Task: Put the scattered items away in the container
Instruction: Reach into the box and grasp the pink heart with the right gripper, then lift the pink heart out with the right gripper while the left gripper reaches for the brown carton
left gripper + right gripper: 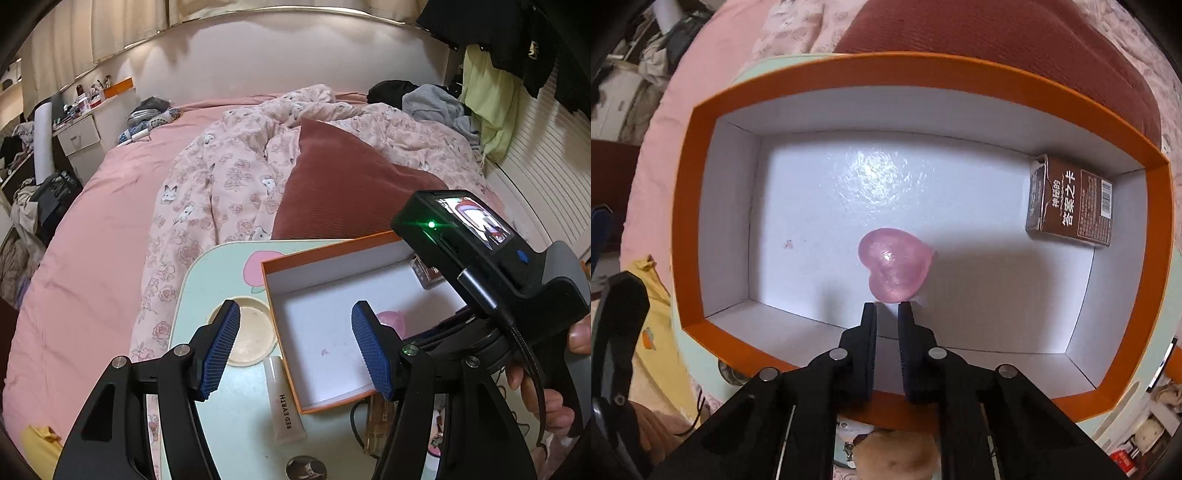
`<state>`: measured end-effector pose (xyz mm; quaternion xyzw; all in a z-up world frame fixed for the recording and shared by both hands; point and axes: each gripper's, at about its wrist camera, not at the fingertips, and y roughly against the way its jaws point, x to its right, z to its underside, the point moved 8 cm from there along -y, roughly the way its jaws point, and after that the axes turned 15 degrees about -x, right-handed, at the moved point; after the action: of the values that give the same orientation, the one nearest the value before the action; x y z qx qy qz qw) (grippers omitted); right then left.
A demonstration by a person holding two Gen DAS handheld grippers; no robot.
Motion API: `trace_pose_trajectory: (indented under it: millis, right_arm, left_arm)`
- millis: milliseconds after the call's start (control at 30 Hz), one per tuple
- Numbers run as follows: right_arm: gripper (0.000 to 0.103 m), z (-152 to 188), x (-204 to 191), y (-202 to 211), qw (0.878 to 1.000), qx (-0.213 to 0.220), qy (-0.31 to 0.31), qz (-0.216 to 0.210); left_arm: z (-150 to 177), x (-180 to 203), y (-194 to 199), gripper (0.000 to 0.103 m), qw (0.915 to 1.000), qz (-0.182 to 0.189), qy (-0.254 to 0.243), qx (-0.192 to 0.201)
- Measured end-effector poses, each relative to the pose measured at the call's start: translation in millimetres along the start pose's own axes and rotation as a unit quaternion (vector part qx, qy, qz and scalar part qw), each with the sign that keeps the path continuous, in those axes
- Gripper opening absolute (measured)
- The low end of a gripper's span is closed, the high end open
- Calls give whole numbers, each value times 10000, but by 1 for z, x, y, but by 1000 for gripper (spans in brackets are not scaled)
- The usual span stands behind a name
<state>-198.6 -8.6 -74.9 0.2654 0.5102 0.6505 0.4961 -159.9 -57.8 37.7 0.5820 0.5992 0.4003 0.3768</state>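
Right wrist view: my right gripper [886, 303], jaws nearly together and empty, hangs over the pink heart [893, 270] lying in the orange box [687, 221]; I should lift straight out, clearing the rim.

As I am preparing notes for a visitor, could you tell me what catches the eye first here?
The orange-rimmed box on the pale green tray table stands out, with a pink heart on its white floor and a brown card pack in its far right corner. A white tube lies outside, beside the box.
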Motion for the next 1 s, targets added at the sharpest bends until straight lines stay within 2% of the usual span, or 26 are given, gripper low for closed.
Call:
trace_pose_trajectory:
  millis: [133,233,300,433,533,600,667,700,1000]
  right_arm:
    - [0,-2,1,1,9999,91,-37,-119]
    - [0,-4,10,4,9989,292,-146,332]
    - [0,-4,12,6,9992,327,-160,194]
    - [0,-4,19,21,9978,607,-186,194]
    - [2,-4,16,30,9977,667,-67,-68]
    - [14,-9,19,38,9968,790,2,-93]
    - [42,-3,18,32,9959,897,5,-76]
    - [46,-6,18,32,9954,955,-5,-98]
    - [48,-35,5,4,9965,821,-75,151]
  left_arm:
    - [2,-2,-3,64,10000,-50,-23,-74]
    - [4,-5,-4,63,9999,-92,-23,-110]
    - [6,-5,-5,63,9998,-67,-38,-167]
    - [9,-2,-6,63,9998,-106,-81,-165]
    - [12,1,-7,63,9998,-85,-85,-171]
    - [14,2,-7,63,9998,-27,-70,-173]
    - [19,4,-5,64,9999,-7,-81,-143]
    - [20,5,-4,64,9999,-20,-92,-130]
    - [34,10,14,64,9995,-193,-259,65]
